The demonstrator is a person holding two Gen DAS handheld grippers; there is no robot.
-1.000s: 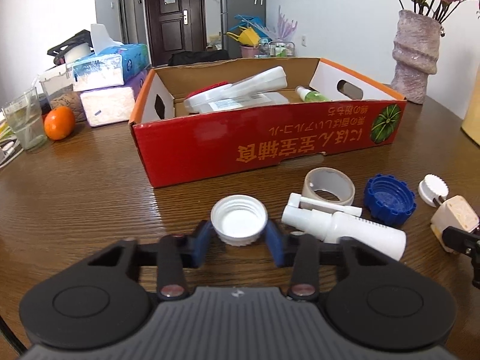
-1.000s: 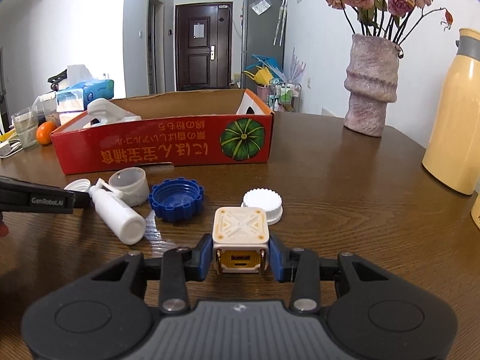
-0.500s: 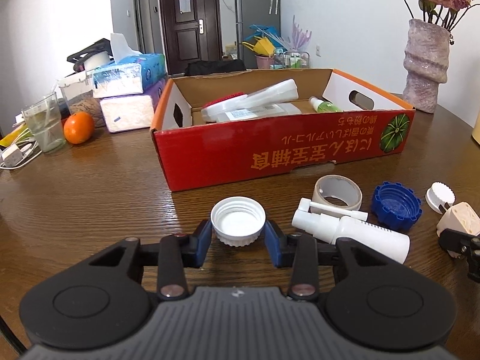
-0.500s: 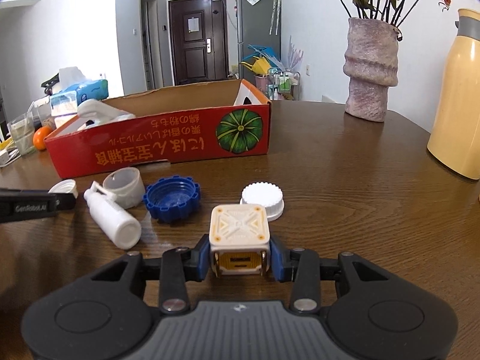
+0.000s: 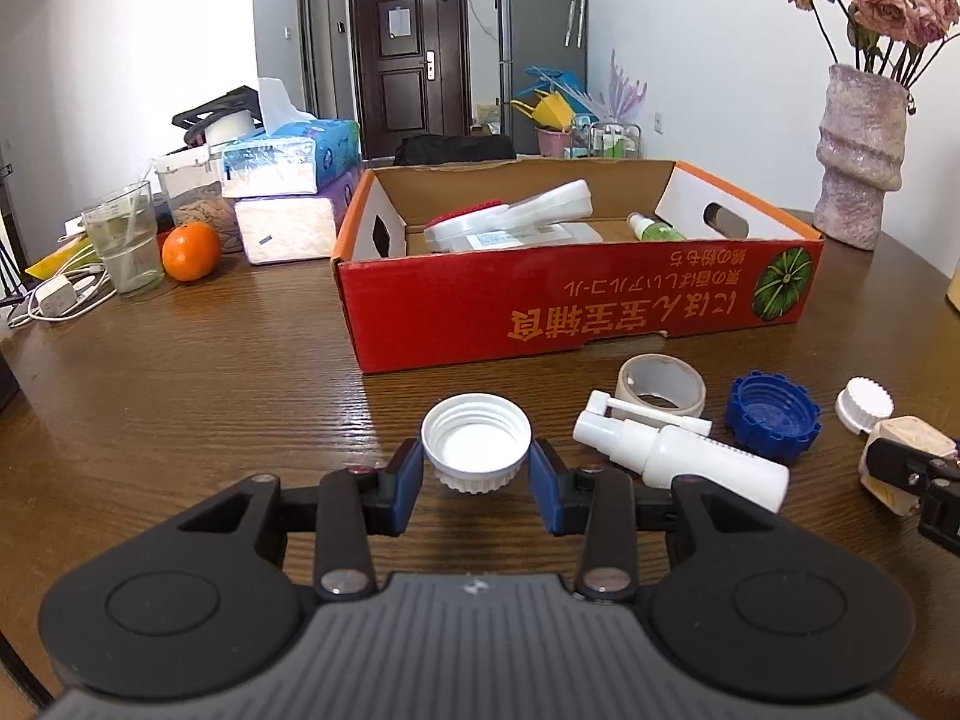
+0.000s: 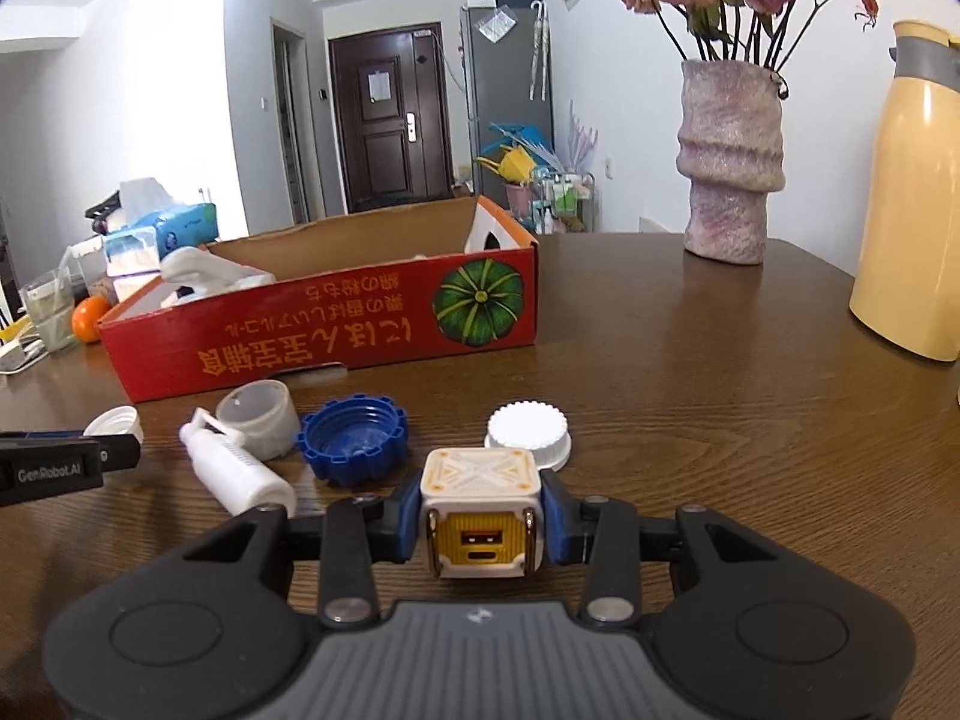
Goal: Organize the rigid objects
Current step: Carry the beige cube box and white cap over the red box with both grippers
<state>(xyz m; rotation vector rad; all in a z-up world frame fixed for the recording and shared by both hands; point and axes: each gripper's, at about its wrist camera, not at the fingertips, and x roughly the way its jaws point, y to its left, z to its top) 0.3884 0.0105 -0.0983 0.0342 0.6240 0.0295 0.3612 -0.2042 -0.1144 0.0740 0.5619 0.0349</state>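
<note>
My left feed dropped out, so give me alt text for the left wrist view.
The left gripper holds a white cap, open side up, between its blue fingers above a wooden table. Beyond it sits a red cardboard box with white containers inside. To the right lie a white spray bottle, a tape roll and a blue cap.

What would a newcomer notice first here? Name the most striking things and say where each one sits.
The red cardboard box stands out first, in the middle of the wooden table, holding white containers. In front of it, the left tool grips a white cap and the right tool grips a cream and yellow charger cube. A pink vase of dried roses stands at the table's far right, beside a yellow jug.
</note>
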